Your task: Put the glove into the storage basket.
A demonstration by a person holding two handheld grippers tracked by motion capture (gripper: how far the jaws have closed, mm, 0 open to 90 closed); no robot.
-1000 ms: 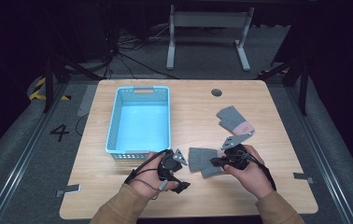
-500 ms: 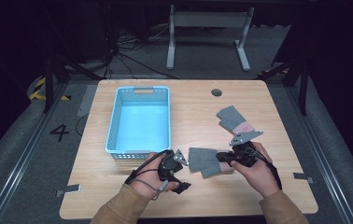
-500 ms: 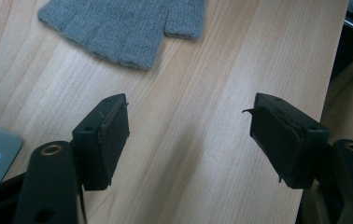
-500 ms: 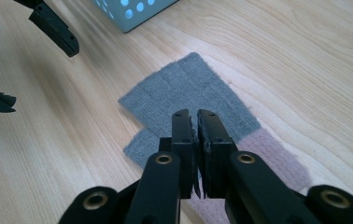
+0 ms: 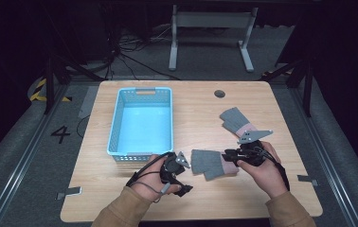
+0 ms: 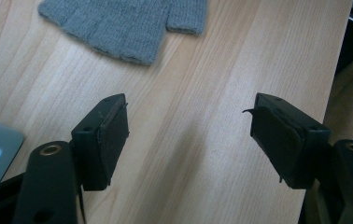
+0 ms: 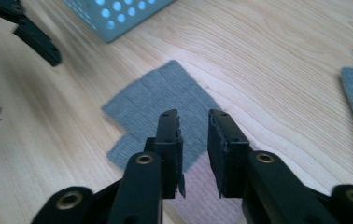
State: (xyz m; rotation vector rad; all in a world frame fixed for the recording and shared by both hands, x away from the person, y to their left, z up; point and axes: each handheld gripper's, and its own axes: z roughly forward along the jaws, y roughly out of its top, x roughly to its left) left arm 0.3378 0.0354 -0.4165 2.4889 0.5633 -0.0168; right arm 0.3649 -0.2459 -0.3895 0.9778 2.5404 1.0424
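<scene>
My left gripper (image 5: pixel 183 166) hangs wide open over bare table (image 5: pixel 196 109) beside the blue basket (image 5: pixel 141 122). My right gripper (image 5: pixel 229 155), jaws narrowed to a small gap, sits over the near grey glove (image 5: pixel 208 163); the other glove (image 5: pixel 236 119) lies farther back.

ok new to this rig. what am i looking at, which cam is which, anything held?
No robot: a person holds a two-jaw gripper in each hand. The high view looks down on a wooden table with a blue basket, one grey glove near the hands and another farther off. The other two cameras ride on the grippers. The left gripper is open over bare wood. The right gripper has its jaws narrowed over the near glove's pink cuff end; a gap shows between them, so a grip is not evident.
</scene>
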